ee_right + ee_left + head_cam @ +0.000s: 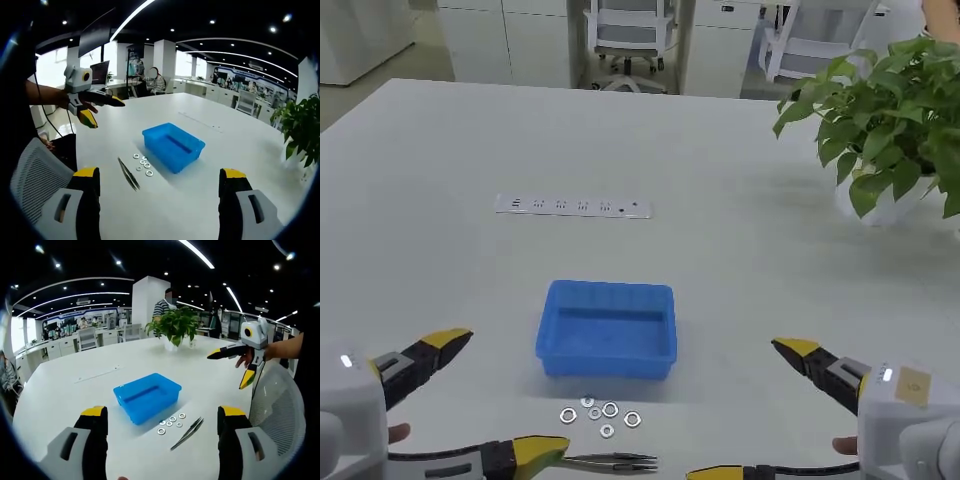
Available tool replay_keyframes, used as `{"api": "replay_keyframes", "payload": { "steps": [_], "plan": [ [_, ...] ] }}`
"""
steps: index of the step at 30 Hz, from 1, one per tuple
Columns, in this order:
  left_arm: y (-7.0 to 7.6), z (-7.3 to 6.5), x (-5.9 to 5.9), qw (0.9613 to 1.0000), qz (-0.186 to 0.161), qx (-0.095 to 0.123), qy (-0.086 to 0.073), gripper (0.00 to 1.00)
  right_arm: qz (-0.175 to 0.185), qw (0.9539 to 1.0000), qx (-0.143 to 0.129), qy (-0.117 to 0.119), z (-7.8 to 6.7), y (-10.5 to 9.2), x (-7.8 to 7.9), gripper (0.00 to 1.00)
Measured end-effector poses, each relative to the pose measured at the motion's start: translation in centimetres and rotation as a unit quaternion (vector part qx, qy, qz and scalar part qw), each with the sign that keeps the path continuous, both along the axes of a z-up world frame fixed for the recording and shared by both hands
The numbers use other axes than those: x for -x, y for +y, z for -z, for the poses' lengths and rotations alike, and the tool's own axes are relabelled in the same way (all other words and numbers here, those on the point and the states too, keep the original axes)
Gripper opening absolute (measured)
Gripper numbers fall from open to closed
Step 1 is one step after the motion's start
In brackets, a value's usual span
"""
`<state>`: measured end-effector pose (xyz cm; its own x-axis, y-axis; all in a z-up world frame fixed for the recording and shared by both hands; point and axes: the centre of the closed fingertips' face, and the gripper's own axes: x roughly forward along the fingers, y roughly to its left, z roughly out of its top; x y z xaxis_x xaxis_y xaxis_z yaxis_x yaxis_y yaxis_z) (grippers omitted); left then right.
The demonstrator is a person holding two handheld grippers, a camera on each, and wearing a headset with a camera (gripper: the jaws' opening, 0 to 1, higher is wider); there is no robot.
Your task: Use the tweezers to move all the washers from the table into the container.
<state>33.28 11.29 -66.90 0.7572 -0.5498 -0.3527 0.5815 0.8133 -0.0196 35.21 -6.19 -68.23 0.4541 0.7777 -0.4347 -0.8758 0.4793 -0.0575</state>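
A blue container (608, 330) stands on the white table. Several small metal washers (600, 415) lie in a cluster just in front of it, with the tweezers (610, 461) lying flat nearer the table edge. My left gripper (495, 395) is at the lower left, open and holding nothing. My right gripper (755, 410) is at the lower right, also open with nothing between its jaws. From the left gripper (162, 411) the container (147, 396), washers (171, 422), tweezers (187, 432) and right gripper (240, 360) are ahead. From the right gripper (160, 173) the container (174, 142), washers (142, 164) and tweezers (129, 174) show.
A white power strip (572, 207) lies beyond the container. A potted green plant (890, 120) stands at the far right of the table. Office chairs (630, 30) stand past the far edge, and a mesh chair (280, 410) sits at the near side.
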Motion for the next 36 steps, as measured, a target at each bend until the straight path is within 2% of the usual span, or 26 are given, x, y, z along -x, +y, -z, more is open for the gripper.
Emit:
{"api": "replay_keyframes", "payload": {
  "steps": [13, 22, 28, 31, 36],
  "plan": [
    [0.2, -0.3, -0.1, 1.0, 0.004, -0.002, -0.004, 0.95, -0.011, 0.9999, 0.007, -0.005, -0.4, 0.2, -0.2, 1.0],
    [-0.1, -0.5, -0.3, 0.9992, 0.034, -0.017, -0.006, 0.87, -0.036, 0.9989, 0.023, -0.016, -0.8, 0.3, -1.0, 0.94],
    [-0.4, -0.1, -0.2, 0.9972, 0.065, -0.036, -0.001, 0.8, -0.056, 0.9975, 0.038, -0.018, -0.6, 0.3, -1.2, 0.88],
    [-0.5, 0.3, -0.1, 0.9957, 0.082, -0.044, 0.006, 0.75, -0.077, 0.9956, 0.051, -0.016, -0.2, 0.4, -0.9, 0.83],
    [-1.0, 1.1, 0.3, 0.9912, 0.117, -0.059, 0.016, 0.64, -0.126, 0.9887, 0.079, -0.016, 0.7, 1.1, -0.2, 0.73]
  ]
}}
